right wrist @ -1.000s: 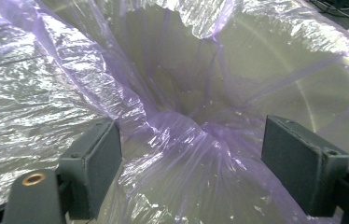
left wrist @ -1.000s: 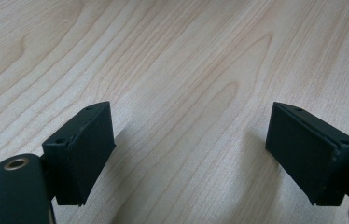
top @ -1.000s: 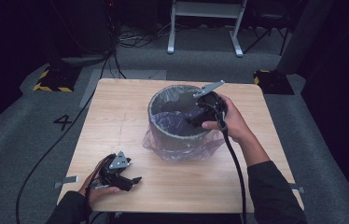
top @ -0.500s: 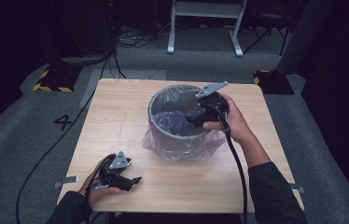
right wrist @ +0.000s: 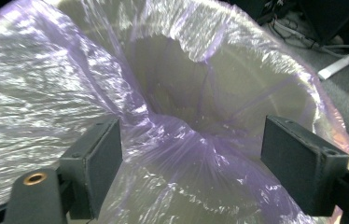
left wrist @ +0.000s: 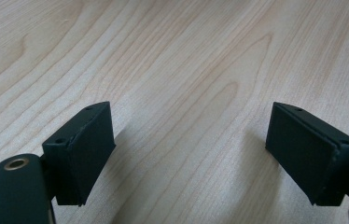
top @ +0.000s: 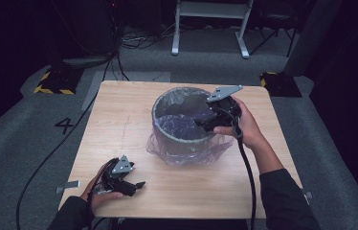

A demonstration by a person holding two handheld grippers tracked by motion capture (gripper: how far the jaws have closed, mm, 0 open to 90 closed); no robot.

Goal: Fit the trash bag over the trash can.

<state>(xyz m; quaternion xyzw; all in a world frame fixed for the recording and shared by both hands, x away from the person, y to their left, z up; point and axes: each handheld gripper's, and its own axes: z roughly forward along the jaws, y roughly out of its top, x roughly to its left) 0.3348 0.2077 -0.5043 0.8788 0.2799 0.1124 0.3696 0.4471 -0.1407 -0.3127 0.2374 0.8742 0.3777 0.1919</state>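
A grey round bin [top: 162,106] stands at the middle of the wooden table [top: 119,120], lined with a thin purple plastic bag [top: 179,123] whose loose skirt spills around the base. A hand holds my right gripper [top: 202,122] over the bin's right rim, pointing into the opening. In the right gripper view the right gripper [right wrist: 191,168] is open, and the crinkled bag [right wrist: 182,135] bunches between and beyond the jaws without being pinched. My left gripper [top: 138,185] lies near the front left of the table in the other hand. The left gripper [left wrist: 191,158] is open over bare wood.
The table's front edge runs just below the left hand. A cable [top: 246,177] trails from the right gripper along the forearm. On the grey floor are a painted number 4 [top: 65,125], yellow-and-black blocks [top: 52,82], and a white frame [top: 210,24] at the back.
The right gripper has shifted only very slightly at the bin's rim. The left gripper has stayed put.
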